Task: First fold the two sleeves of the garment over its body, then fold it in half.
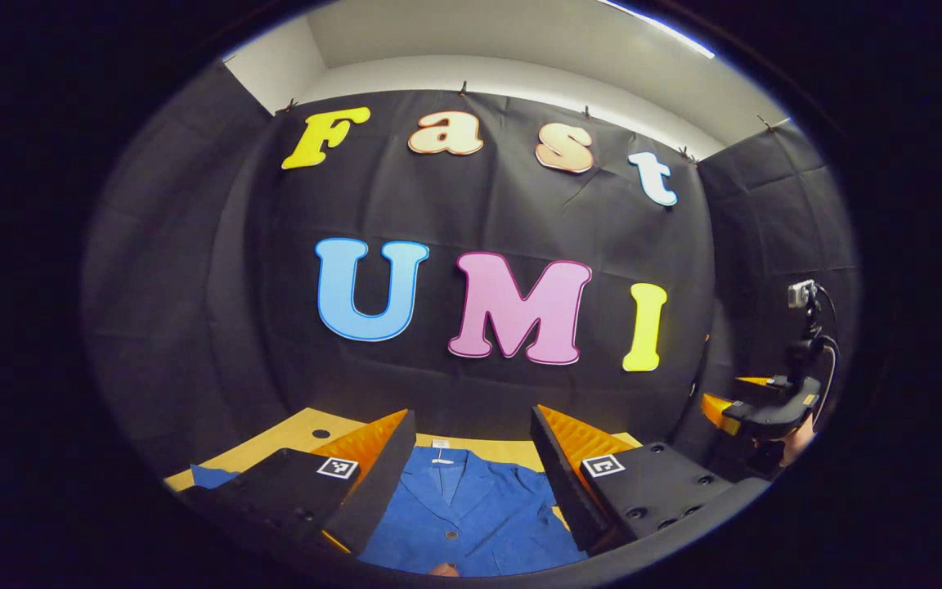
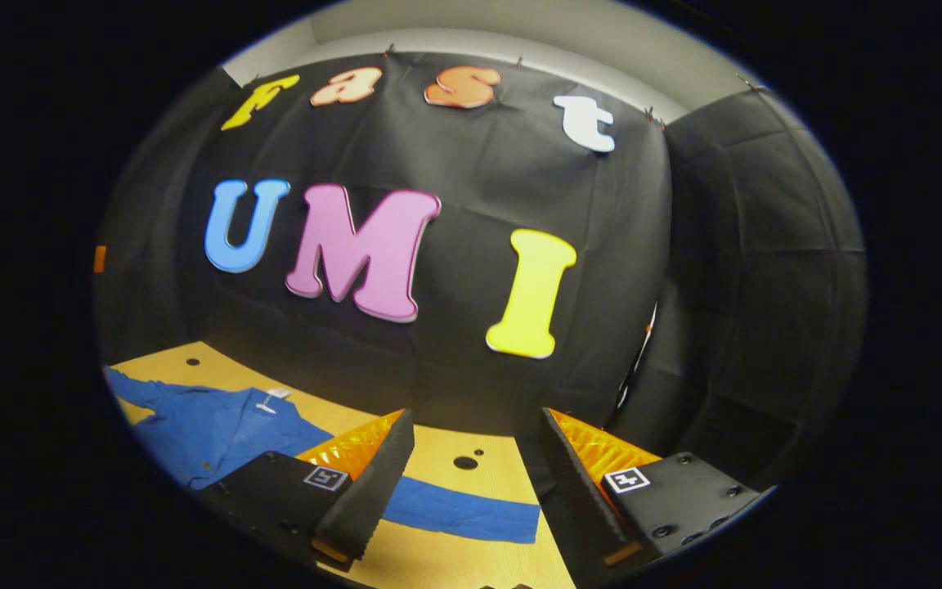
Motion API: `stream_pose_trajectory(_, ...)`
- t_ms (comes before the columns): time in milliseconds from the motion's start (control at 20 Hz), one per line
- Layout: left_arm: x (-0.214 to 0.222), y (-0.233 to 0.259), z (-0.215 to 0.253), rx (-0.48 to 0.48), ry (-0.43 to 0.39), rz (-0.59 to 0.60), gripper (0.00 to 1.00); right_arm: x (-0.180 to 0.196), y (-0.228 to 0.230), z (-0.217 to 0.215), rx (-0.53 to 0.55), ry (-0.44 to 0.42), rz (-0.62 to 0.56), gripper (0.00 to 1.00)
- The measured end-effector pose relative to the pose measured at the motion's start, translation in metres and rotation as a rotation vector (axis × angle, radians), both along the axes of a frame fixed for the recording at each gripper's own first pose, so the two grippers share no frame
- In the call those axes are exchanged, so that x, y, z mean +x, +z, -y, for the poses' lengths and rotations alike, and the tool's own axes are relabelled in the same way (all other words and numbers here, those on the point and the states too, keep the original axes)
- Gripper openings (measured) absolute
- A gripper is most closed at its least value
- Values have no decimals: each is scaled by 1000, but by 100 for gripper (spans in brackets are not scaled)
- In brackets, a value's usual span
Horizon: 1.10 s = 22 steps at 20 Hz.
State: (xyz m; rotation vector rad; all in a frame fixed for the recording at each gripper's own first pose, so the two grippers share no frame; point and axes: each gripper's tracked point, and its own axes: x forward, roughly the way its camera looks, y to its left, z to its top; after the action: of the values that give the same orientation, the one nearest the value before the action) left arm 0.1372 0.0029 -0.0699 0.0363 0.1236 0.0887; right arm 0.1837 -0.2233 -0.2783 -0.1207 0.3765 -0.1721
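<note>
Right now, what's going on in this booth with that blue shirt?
A person holds two grippers above a wooden table where a blue shirt lies flat, ready for folding. The left gripper hangs open over the collar. The right gripper hangs open over a sleeve stretched out sideways. Neither has gripped anything, and no fold is made yet.

The blue garment is cut off at the bottom edge — its lower body hidden, sides behind the left gripper.
</note>
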Motion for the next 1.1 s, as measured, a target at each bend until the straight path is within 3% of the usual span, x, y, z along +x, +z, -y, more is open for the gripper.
stream_pose_trajectory(200, 31, -14, -1, -20, 65, -45, 82, 16, -114, 48, 81, -87, -205, 98)
stream_pose_trajectory(450, 60, -18, 0, 57, 79, -64, 82, -9, -234, 88, 176, -208, -504, 99)
stream_pose_trajectory(550, 70, -17, 3, 62, 61, -58, 82, -18, -265, 99, 222, -278, -572, 96)
stream_pose_trajectory(700, 79, -25, 0, 71, 47, -91, 82, -47, -297, 112, 270, -368, -665, 95)
stream_pose_trajectory(800, 83, -26, -3, 79, 39, -106, 82, -57, -321, 107, 316, -405, -732, 100)
stream_pose_trajectory(850, 84, -27, -4, 85, 39, -110, 82, -64, -326, 105, 342, -419, -764, 95)
stream_pose_trajectory(1000, 85, -25, -4, 91, 36, -107, 82, -57, -328, 111, 368, -469, -726, 99)
stream_pose_trajectory(1100, 86, -31, -2, 85, 30, -117, 82, -55, -327, 114, 360, -468, -721, 94)
